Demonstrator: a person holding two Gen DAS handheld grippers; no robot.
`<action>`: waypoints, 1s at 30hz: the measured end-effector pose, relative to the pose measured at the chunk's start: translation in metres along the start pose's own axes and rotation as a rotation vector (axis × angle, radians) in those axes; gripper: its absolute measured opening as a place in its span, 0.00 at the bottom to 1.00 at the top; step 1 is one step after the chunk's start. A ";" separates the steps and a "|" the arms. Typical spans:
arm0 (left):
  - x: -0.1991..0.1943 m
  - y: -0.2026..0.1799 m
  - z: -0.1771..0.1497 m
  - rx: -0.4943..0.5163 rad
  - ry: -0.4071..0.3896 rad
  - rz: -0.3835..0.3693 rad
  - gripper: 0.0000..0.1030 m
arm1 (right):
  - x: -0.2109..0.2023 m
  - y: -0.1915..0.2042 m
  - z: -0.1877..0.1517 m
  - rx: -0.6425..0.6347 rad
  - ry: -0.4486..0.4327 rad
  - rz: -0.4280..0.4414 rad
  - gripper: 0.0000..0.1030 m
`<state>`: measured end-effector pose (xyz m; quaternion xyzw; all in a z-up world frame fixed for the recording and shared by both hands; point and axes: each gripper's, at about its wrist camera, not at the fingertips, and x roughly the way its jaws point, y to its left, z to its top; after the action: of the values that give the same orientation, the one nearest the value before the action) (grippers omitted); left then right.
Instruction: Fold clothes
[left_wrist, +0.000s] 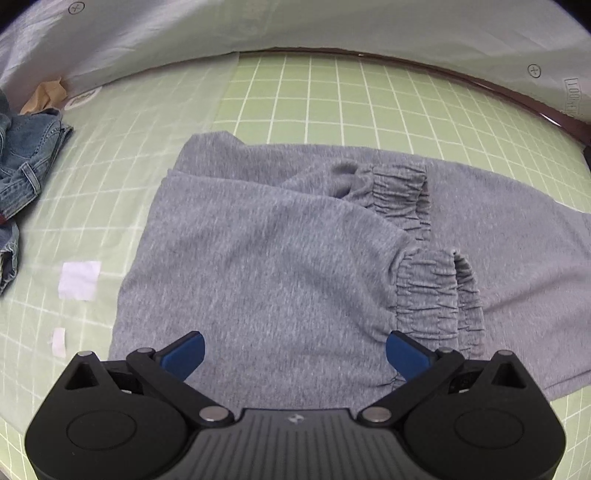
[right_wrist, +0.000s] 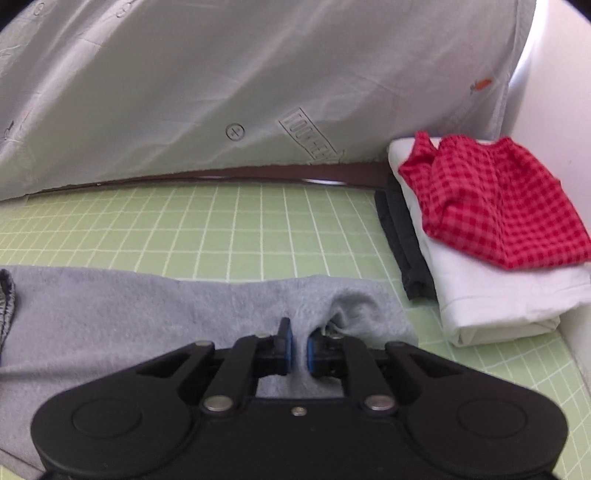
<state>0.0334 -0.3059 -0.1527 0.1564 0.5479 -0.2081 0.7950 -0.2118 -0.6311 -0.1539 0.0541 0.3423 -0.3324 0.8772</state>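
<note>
Green cutting mat (left_wrist: 325, 92) with a pale grid covers the table, and a creased grey-white sheet (right_wrist: 184, 92) hangs along its far edge above a dark brown table rim.

On the left wrist view the left gripper (left_wrist: 294, 352) hangs just above the near part of the grey sweatpants (left_wrist: 258, 251), its blue-padded fingers (left_wrist: 184, 354) spread wide with nothing between them. On the right wrist view the right gripper (right_wrist: 299, 345) sits low over the cloth, jaws drawn narrow and pinching a raised fold of the same grey fabric near its right end.

Sweatpants lie flat in the middle of the mat, long axis running left to right. They are doubled over: two gathered, ribbed elastic cuffs (left_wrist: 436, 295) point right and rest on top of the lower layer, which stretches on toward the right. Fabric is a soft, heathered fleece knit with a few shallow wrinkles.

At the far left lies a crumpled heap of blue denim (left_wrist: 26, 155), with a tan scrap of paper (left_wrist: 46, 96) just behind it. Two white tape patches (left_wrist: 79, 280) sit on the mat left of the sweatpants. At the right end of the table stands a folded stack: a dark garment (right_wrist: 402, 236) underneath, a white folded cloth (right_wrist: 491, 295) over it, and a red checked cloth (right_wrist: 491, 199) loosely on top
</note>
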 end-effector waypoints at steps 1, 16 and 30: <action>-0.005 0.004 -0.002 0.012 -0.013 -0.001 1.00 | -0.006 0.011 0.005 -0.019 -0.016 0.001 0.08; 0.005 0.067 -0.018 0.029 0.001 -0.013 1.00 | -0.004 0.220 -0.015 -0.112 0.157 0.228 0.33; 0.021 0.065 -0.019 -0.036 0.032 0.048 1.00 | 0.007 0.076 -0.031 0.193 0.158 -0.092 0.79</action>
<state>0.0572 -0.2438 -0.1777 0.1586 0.5605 -0.1766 0.7934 -0.1780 -0.5660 -0.1921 0.1484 0.3789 -0.3981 0.8222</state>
